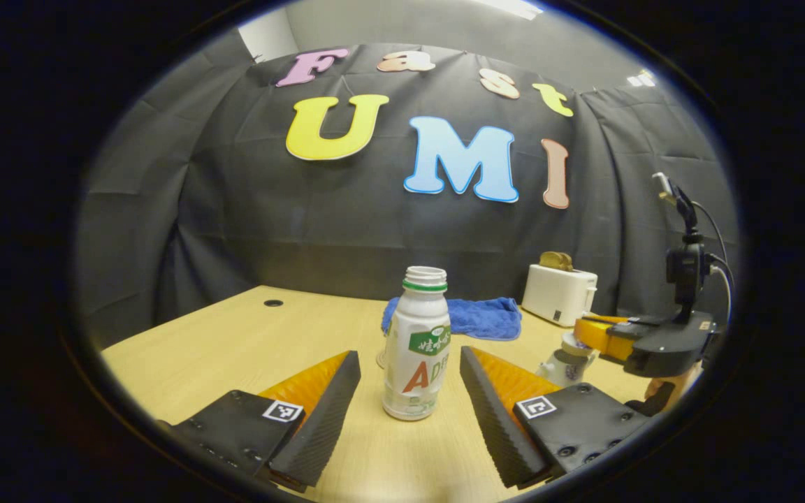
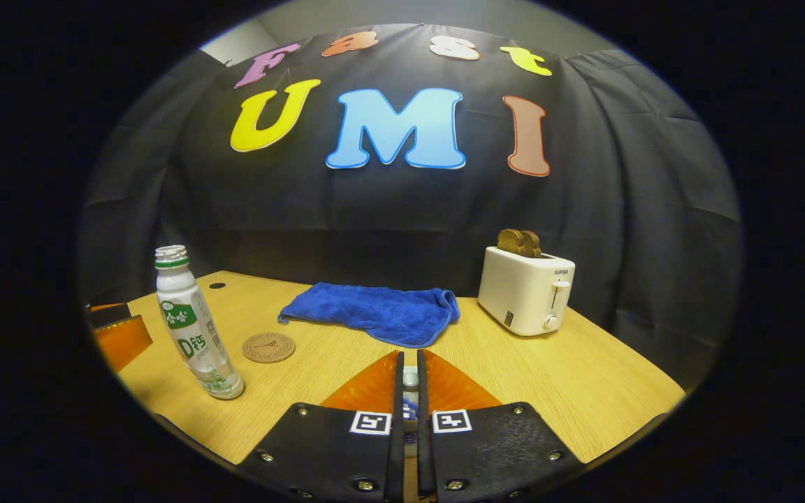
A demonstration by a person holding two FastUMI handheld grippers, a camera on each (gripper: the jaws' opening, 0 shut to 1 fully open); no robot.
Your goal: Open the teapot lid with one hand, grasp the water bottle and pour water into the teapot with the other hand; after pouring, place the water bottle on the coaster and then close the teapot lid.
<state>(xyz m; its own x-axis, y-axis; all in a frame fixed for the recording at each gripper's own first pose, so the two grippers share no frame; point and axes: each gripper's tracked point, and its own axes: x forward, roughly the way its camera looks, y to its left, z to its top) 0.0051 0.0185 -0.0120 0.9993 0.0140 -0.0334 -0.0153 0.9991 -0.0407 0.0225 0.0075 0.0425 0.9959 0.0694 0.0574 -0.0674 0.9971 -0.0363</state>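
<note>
An uncapped white water bottle (image 1: 416, 349) with a green neck ring stands upright on the wooden table (image 1: 235, 349). It is between the fingers of my open left gripper (image 1: 409, 353), with a gap on each side. In the right gripper view the same bottle (image 2: 196, 328) stands at the left, next to a round brown coaster (image 2: 269, 347). My right gripper (image 2: 409, 360) is shut on the small white and blue knob of the teapot lid (image 2: 410, 399). In the left gripper view the right gripper (image 1: 595, 334) sits over the white teapot (image 1: 562, 363); most of the pot is hidden.
A blue towel (image 2: 374, 314) lies at the back middle of the table. A white toaster (image 2: 525, 290) with bread in it stands at the back right. The black cloth wall closes the far side. A finger of the left gripper (image 2: 119, 339) shows at the left edge.
</note>
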